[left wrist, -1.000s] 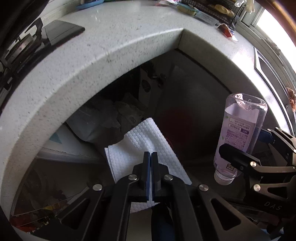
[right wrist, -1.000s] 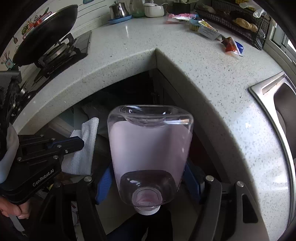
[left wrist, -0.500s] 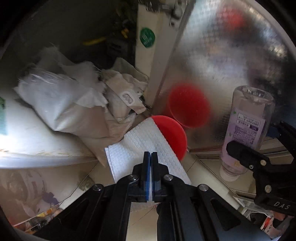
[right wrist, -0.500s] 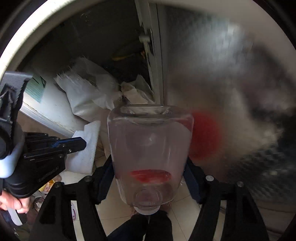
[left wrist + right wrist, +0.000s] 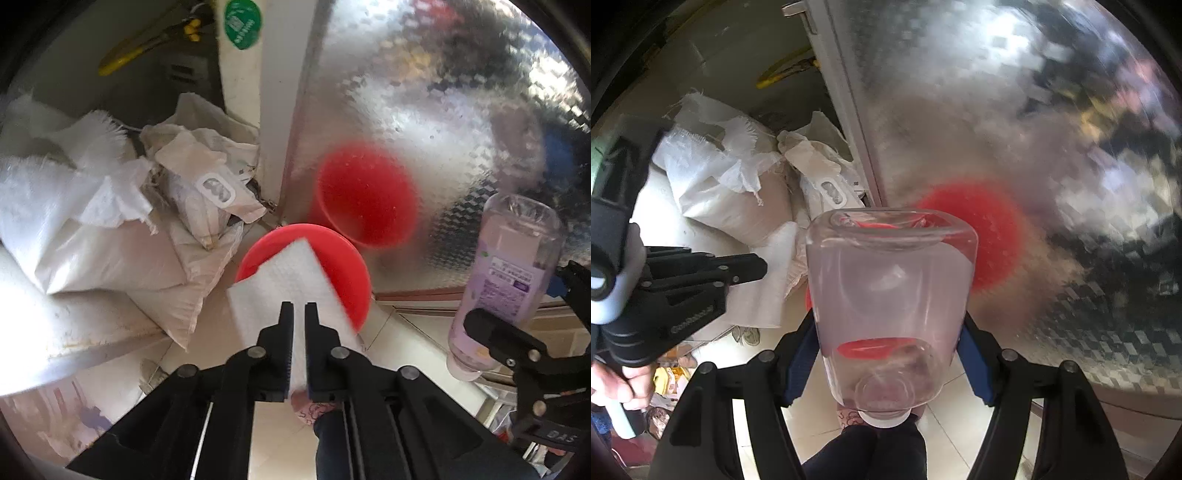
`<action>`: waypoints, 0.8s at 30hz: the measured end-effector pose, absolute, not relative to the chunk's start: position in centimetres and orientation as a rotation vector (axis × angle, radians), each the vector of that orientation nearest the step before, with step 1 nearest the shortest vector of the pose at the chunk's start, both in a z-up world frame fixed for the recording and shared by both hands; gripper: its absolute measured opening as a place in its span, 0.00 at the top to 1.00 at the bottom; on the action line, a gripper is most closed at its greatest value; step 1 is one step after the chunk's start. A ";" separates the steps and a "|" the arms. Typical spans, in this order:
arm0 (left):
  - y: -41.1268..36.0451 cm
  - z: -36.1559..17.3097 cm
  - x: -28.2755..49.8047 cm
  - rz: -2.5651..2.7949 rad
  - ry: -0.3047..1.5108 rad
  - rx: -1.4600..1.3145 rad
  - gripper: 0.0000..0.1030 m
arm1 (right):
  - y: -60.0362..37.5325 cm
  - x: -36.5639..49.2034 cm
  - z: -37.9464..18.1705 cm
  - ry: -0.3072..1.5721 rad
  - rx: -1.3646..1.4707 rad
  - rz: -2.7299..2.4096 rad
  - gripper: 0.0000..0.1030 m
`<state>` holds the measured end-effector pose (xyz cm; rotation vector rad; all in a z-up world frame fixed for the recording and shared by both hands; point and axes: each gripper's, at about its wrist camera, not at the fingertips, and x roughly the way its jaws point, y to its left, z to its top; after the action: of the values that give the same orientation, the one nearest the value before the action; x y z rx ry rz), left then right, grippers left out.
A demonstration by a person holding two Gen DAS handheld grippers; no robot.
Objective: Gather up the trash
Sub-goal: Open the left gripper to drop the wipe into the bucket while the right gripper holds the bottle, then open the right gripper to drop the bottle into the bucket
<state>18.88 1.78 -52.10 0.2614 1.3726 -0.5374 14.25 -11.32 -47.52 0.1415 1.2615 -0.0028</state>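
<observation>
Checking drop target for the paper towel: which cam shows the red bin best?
Left wrist. The red bin shows its open round rim on the floor, with the paper towel partly covering it, in front of the left gripper. In the right wrist view the plastic bottle hides it almost entirely.

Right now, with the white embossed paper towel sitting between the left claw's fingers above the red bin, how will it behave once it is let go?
The white embossed paper towel looks thin and light, so it would probably flutter rather than drop straight. It fans out unsupported beyond the left claw, suggesting some stiffness, though it likely flops easily. It hangs over the round red plastic bin, so it should land inside.
</observation>
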 end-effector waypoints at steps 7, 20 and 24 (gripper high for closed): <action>1.1 -52.6 18.8 -0.557 1.380 0.305 0.61 | -12.6 13.7 -47.8 1.276 0.164 -0.001 0.35; 5.0 -52.9 18.8 -0.495 1.385 0.243 0.61 | -10.2 15.2 -48.4 1.308 0.112 0.085 0.35; 6.4 -53.1 18.9 -0.441 1.388 0.223 0.51 | -9.1 15.8 -49.0 1.322 0.076 0.112 0.35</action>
<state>18.89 6.41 -53.12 0.2229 1.3879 -0.4407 15.79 -9.05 -49.03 0.0761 1.3221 0.1117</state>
